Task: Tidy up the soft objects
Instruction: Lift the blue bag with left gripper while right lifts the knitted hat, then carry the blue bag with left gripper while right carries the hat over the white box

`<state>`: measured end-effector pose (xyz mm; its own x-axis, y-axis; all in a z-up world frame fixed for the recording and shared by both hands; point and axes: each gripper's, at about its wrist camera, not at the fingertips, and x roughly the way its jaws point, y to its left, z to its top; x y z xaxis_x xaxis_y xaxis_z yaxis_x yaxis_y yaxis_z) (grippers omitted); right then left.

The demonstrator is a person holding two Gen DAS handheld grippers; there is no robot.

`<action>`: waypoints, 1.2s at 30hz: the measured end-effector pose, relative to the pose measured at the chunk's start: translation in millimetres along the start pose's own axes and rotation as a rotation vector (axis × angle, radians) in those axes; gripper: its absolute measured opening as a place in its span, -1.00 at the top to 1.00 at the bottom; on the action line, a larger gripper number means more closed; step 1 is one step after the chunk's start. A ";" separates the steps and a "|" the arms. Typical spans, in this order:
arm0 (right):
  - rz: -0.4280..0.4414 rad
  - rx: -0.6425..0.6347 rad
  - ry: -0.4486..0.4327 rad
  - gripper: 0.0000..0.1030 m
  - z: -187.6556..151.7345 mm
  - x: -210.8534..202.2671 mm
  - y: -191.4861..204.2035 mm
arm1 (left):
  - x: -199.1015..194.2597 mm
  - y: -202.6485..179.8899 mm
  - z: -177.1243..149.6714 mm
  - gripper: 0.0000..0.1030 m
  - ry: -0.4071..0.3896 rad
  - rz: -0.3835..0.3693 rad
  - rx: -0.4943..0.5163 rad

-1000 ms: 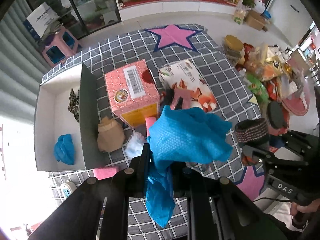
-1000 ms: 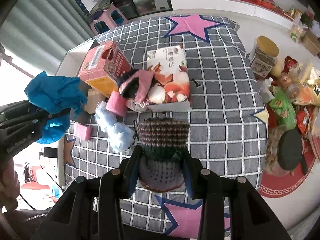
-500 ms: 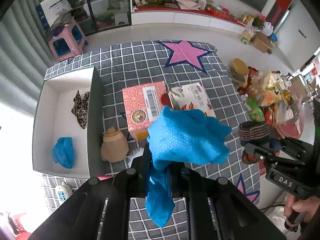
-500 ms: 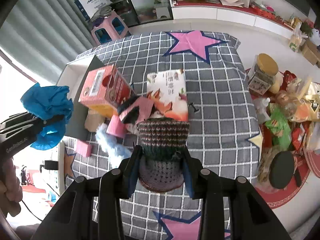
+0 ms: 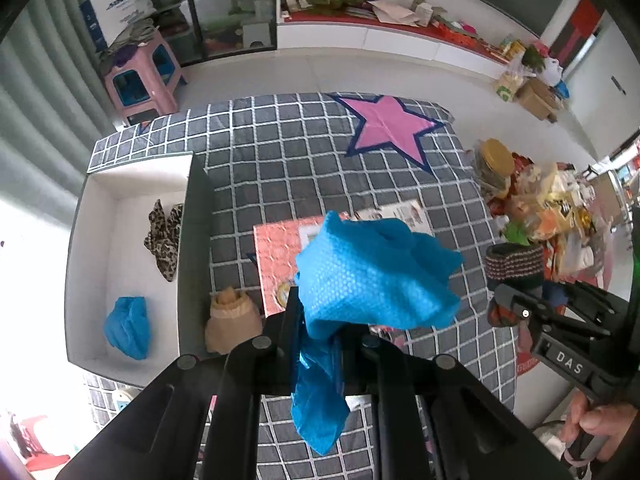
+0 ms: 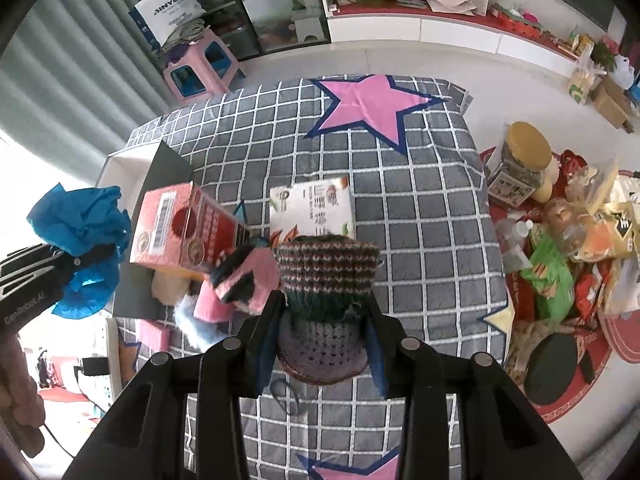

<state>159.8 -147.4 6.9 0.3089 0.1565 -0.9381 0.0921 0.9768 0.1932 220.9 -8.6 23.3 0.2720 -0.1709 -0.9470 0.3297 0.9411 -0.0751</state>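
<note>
My left gripper is shut on a crumpled blue cloth and holds it high above the checked blanket. It also shows in the right wrist view. My right gripper is shut on a striped knitted hat, also held high; the hat shows in the left wrist view. A white box at the left holds a leopard-print cloth and another blue cloth. A pink-and-black soft item, a pink sponge and a pale blue fluffy item lie on the blanket.
A pink carton and a white printed pack lie mid-blanket. A tan bag sits beside the white box. Snacks and jars crowd the floor at the right. A pink stool stands at the far left.
Both grippers have risen further above the blanket with their loads still held; the objects below look smaller. The left gripper's view has shifted so the white box sits more centrally.
</note>
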 end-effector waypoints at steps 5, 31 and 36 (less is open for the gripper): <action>-0.002 -0.015 -0.008 0.25 20.3 3.1 8.4 | 6.3 16.4 6.7 0.74 0.010 0.010 -0.044; -0.006 -0.175 -0.016 0.25 59.0 12.3 90.9 | 1.8 93.2 2.2 0.74 0.016 0.046 -0.206; 0.011 -0.212 -0.017 0.25 58.2 13.2 112.4 | -1.6 107.4 -5.4 0.74 0.018 0.053 -0.237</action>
<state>229.3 -44.1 33.0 0.3249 0.1669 -0.9309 -0.1124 0.9841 0.1372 251.0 94.3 15.1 0.2662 -0.1157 -0.9570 0.0936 0.9912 -0.0938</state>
